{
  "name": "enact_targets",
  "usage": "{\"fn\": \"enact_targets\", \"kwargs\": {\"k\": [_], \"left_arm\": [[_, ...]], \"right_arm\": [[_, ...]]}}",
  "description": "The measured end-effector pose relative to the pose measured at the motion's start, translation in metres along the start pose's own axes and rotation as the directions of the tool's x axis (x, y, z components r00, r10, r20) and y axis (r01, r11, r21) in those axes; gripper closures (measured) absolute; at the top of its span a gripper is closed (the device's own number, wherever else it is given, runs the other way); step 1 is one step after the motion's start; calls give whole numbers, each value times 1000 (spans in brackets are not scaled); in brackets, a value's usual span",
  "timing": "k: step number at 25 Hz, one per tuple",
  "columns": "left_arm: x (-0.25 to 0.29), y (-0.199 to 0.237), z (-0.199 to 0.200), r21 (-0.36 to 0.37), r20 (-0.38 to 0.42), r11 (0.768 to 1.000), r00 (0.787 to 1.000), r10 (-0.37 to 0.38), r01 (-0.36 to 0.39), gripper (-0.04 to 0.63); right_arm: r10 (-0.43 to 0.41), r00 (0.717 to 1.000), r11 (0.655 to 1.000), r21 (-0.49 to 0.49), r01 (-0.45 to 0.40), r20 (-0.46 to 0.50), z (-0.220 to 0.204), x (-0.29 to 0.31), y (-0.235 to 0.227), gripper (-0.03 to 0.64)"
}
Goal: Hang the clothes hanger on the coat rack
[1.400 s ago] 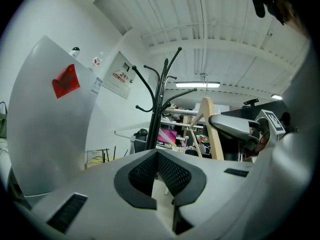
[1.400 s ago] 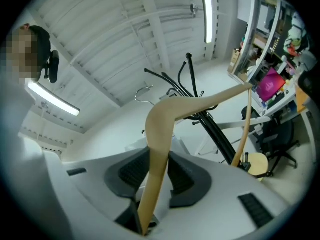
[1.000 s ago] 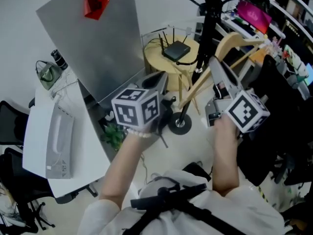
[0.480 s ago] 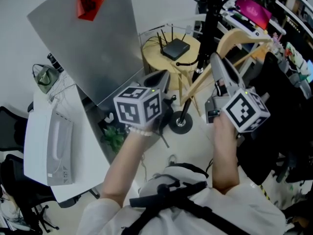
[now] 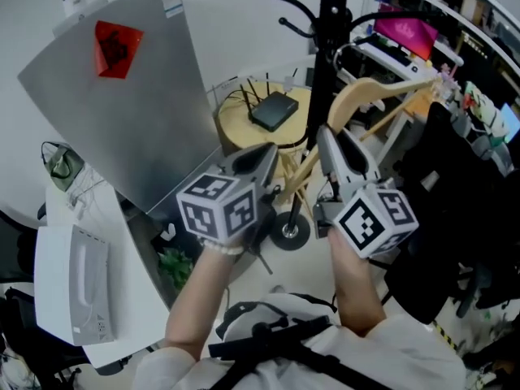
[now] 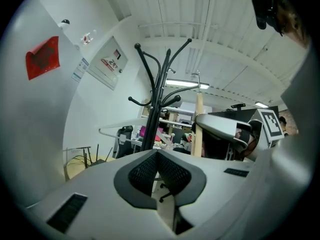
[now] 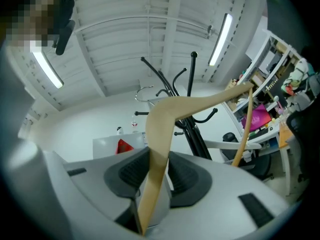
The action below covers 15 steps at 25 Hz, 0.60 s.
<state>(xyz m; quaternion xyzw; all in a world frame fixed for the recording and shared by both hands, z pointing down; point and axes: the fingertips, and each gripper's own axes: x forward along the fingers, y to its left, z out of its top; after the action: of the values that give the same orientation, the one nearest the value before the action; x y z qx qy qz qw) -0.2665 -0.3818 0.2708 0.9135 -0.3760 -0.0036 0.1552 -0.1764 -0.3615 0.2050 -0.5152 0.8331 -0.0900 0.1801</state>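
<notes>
A light wooden clothes hanger (image 5: 367, 94) is clamped by one arm between the pads of my right gripper (image 5: 331, 140). Its curved top and lower bar reach up and right, just right of the black coat rack (image 5: 327, 51). In the right gripper view the hanger (image 7: 165, 115) rises from between the jaws of the right gripper (image 7: 159, 170), with the coat rack (image 7: 186, 115) and its hooks behind it. My left gripper (image 5: 262, 154) hangs left of the pole. Seen in its own view, the left gripper (image 6: 156, 155) is shut on nothing and faces the coat rack (image 6: 155, 101).
A round wooden table (image 5: 236, 108) bearing a black router (image 5: 272, 112) stands behind the rack's base (image 5: 290, 234). A grey panel (image 5: 130, 128) with a red sticker leans at left, above a white desk (image 5: 57, 250). Cluttered shelves (image 5: 422, 39) and dark fabric (image 5: 459, 210) fill the right.
Both grippers have shifted left in the head view, with the hanger still clamped in the right one. The rack's upper hooks have come into view.
</notes>
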Motion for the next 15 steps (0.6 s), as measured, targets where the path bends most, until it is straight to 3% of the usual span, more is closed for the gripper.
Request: {"fn": "enact_targets", "kwargs": {"k": [9,15], "left_arm": [[20,-6,21,2,23,991,991,-133,133,606],[23,2,31,24,0,975,975,-221,221,606]], "right_arm": [[-38,999,996,-83,37,-22,-7,14,-1,482],[-178,983,982,-76,174,-42,-22,28,-10,482]]}}
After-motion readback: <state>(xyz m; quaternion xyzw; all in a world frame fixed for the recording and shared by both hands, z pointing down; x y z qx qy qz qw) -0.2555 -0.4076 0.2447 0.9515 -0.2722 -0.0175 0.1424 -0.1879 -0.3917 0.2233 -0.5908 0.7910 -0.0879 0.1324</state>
